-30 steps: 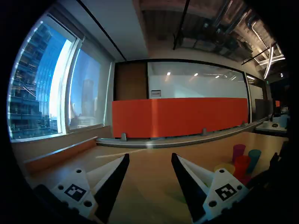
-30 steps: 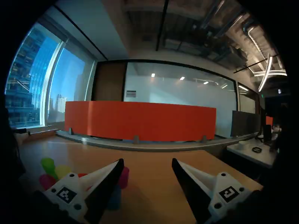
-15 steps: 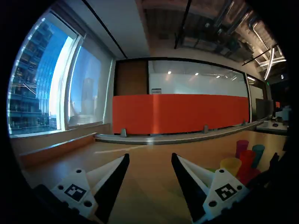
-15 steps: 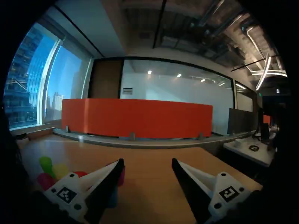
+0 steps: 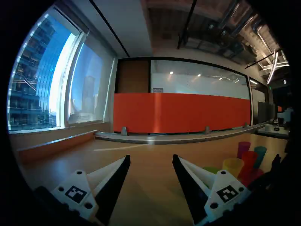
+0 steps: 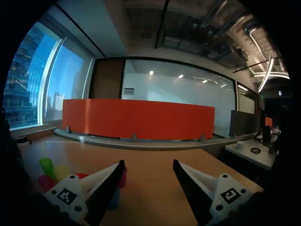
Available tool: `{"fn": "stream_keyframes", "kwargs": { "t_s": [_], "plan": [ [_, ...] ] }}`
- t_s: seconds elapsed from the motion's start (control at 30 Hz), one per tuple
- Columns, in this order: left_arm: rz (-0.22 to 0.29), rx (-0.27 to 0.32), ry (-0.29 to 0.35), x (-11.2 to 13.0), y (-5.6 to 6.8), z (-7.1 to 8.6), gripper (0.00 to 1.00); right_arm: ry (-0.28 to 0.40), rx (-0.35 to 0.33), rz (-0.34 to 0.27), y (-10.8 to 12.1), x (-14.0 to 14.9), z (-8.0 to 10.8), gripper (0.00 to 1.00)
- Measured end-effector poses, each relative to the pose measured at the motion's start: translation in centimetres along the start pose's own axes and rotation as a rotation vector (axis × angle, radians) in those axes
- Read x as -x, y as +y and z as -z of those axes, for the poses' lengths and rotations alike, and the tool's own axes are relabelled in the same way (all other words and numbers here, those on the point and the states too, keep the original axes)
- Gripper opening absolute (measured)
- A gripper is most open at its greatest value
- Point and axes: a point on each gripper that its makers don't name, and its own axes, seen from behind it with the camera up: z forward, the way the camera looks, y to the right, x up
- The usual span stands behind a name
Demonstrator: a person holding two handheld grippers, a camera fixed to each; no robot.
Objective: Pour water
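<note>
Currently left gripper (image 5: 150, 157) and right gripper (image 6: 149, 162) are both hovering with jaws spread, gripping nothing. Cups (image 5: 248, 159) are standing clustered on the desk (image 5: 158, 150) between them, well back from its far edge, likely grouped for short pours. Cannot tell which is holding water.

Wooden desk (image 5: 150, 152); orange partition (image 5: 180, 113) behind; tall windows (image 5: 41, 86) left, daylight; possibly glass wall (image 5: 199, 81) above; dark exposed ceiling (image 5: 210, 34).

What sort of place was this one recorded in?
Probably a high-rise office: a long wooden desk with an orange divider panel, a glass-walled room behind it, and tall windows facing towers.
</note>
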Motion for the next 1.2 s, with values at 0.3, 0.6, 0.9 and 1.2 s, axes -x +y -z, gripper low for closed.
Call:
{"fn": "stream_keyframes", "kwargs": {
  "t_s": [0.3, 0.6, 0.9, 1.2],
  "plan": [
    [-0.004, 0.000, -0.012, 0.3, 0.0, 0.1, 0.83, -0.001, 0.001, -0.001, 0.0, 0.1, -0.1, 0.99],
    [-0.023, 0.010, -0.040, 1.1, 0.5, -0.2, 0.83, 0.002, 0.002, 0.003, 0.1, 0.1, 0.2, 0.99],
    [-0.025, 0.011, -0.042, 1.2, 0.5, -0.2, 0.83, 0.019, -0.007, 0.006, 0.5, 0.0, 0.7, 0.99],
    [-0.025, 0.010, -0.042, 1.1, 0.5, -0.1, 0.83, 0.013, -0.027, 0.007, 1.1, 1.3, 0.8, 0.99]
  ]
}}
